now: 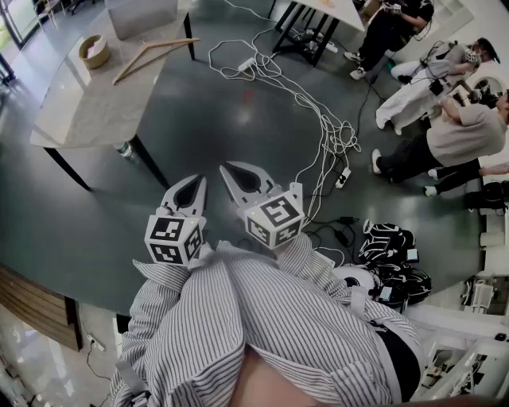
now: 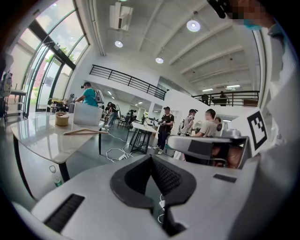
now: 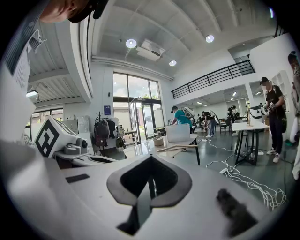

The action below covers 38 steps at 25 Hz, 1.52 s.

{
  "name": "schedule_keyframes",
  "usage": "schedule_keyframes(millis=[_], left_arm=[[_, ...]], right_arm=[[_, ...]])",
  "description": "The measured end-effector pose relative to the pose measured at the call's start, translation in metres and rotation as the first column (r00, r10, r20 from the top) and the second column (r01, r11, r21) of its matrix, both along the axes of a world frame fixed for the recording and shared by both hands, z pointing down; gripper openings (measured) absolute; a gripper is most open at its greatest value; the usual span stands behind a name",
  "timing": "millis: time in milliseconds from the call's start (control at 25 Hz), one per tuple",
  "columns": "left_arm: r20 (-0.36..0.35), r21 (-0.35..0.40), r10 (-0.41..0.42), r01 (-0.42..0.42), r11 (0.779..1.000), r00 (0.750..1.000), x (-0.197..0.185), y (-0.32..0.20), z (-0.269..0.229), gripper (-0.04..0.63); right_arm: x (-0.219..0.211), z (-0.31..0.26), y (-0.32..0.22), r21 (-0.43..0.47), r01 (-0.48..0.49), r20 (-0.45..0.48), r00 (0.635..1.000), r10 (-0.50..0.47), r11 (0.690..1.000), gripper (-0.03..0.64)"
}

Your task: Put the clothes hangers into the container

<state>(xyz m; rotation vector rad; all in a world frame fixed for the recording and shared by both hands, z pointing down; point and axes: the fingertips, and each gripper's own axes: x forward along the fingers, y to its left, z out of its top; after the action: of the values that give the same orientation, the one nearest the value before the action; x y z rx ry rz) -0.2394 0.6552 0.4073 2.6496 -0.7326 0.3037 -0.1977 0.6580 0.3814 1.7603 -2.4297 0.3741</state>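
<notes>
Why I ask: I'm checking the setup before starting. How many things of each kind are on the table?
Wooden hanger: 1
Box-shaped container: 1
Round basket: 1
Total: 3

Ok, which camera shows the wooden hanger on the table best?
The head view: it looks down on the hanger, so its whole angled outline shows against the table. Both gripper views catch it far off and nearly edge-on, as a thin flat sliver.
</notes>
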Motion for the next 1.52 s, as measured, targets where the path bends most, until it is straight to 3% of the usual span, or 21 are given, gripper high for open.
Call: schedule_keyframes(millis=[240, 520, 800, 880, 1000, 1160, 1320, 1520], left_arm=[[-0.010, 0.005, 0.005, -0.005, 1.000, 1.000, -0.004, -0.003, -0.004, 0.011], [-0.044, 0.008, -0.016, 0.016, 1.000, 0.999, 0.000, -0.002, -0.010, 0.011], [-0.077, -0.012, -0.040, 0.039, 0.999, 0.996, 0.003, -0.003, -0.009, 0.011], [-0.057, 0.013, -0.032, 0.033, 0.999, 0.998, 0.009, -0.001, -0.005, 0.010], [-0.030, 0.054, 0.007, -0.006, 0.999, 1.000, 0.017, 0.003, -0.006, 0.010], [-0.024, 0.074, 0.027, -0.025, 0.997, 0.999, 0.031, 0.006, -0.007, 0.009], [-0.022, 0.036, -0.010, 0.011, 0.999, 1.000, 0.040, 0.013, 0.003, 0.010], [-0.018, -0.018, 0.001, -0.001, 1.000, 1.000, 0.054, 0.025, 0.016, 0.011]], right_arm=[[0.013, -0.001, -0.007, 0.003, -0.050, 0.009, 0.999, 0.050, 0.999, 0.014], [0.009, 0.002, -0.002, -0.003, -0.020, -0.005, 1.000, 0.020, 1.000, 0.014], [0.022, 0.002, 0.003, 0.024, -0.073, 0.042, 0.997, 0.072, 0.997, 0.015], [0.023, 0.011, 0.005, 0.003, -0.083, 0.052, 0.995, 0.083, 0.997, 0.015], [0.017, 0.019, 0.011, -0.015, -0.023, 0.059, 0.998, 0.024, 1.000, 0.015], [0.022, 0.019, 0.016, 0.008, 0.017, -0.016, 1.000, -0.016, 1.000, 0.015], [0.036, 0.028, 0.025, -0.002, 0.003, 0.032, 0.999, -0.003, 1.000, 0.015], [0.042, 0.048, 0.028, -0.074, 0.027, 0.102, 0.995, -0.020, 0.997, 0.014]])
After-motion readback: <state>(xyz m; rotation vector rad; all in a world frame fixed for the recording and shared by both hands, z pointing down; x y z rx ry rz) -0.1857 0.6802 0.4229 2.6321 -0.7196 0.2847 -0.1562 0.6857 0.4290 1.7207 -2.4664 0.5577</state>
